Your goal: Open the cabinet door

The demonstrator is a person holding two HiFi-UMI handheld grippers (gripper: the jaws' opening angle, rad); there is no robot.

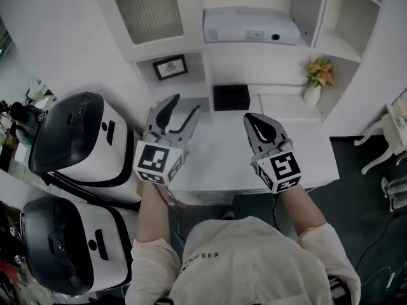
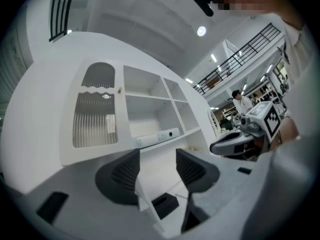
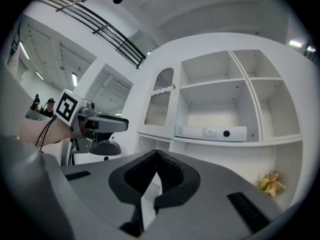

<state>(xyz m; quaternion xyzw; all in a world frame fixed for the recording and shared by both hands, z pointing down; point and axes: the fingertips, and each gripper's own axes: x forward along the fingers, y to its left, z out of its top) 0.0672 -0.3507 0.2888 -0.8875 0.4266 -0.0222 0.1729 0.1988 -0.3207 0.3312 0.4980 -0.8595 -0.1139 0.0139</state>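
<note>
The white cabinet door, arched with ribbed glass, stands closed at the upper left of the shelf unit. It also shows in the left gripper view as the door with a small knob, and in the right gripper view as the door. My left gripper hovers over the desk below the door, open and empty. The right gripper hangs beside it, shut on nothing, jaw tips touching. Neither touches the cabinet.
A white desk lies under both grippers. On the shelves are a black box, a framed picture, a white device and a vase of flowers. Two white-and-black machines stand left; a white chair right.
</note>
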